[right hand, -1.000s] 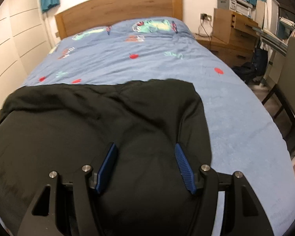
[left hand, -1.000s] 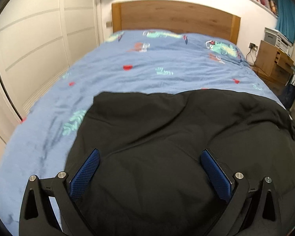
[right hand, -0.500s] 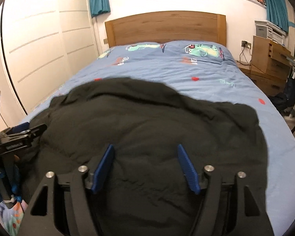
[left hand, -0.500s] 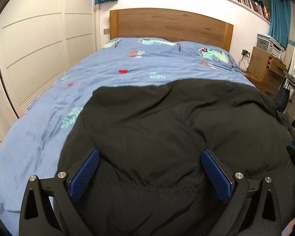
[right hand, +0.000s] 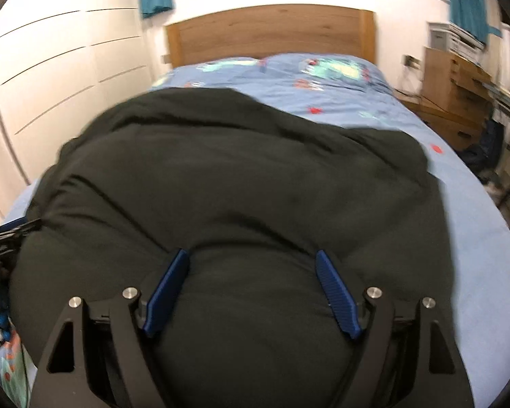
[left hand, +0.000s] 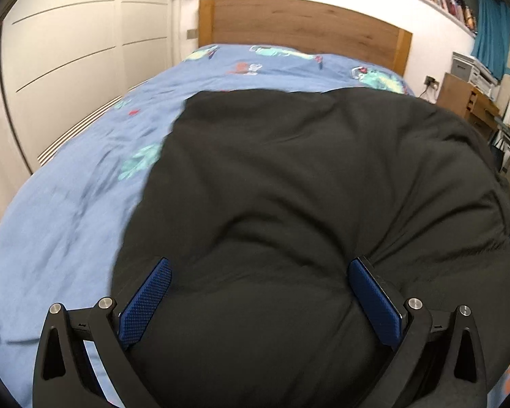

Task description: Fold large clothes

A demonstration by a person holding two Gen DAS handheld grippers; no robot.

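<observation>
Starting at nine o'clock in our left wrist view, the blue patterned duvet [left hand: 71, 204] lies bare toward the white wardrobe doors [left hand: 68, 68], and the black garment [left hand: 306, 187] fills everything from the centre round to three o'clock, spread over the near part of the bed with its far edge just short of the pillows at twelve. Our left gripper [left hand: 260, 292] sits at six o'clock with its blue pads spread wide and a mound of the black cloth bulging up between them; the right-hand pad seems to dent the fabric, but we judge the jaws open rather than pinching. In the right wrist view the garment again takes the centre, with bare duvet from one to four o'clock and the wooden headboard [right hand: 272, 34] at twelve. Our right gripper [right hand: 251, 292] at six o'clock has just been opening its jaws, the cloth mounded between them and no longer pinched. The risk we see is in the next grasp: the fabric is thick and puffed, so closing on a mound could catch several layers, or the duvet beneath, and drag the fold askew. Uneven holds between our two hands could also leave the edges misaligned, and the blur hides the hems.
</observation>
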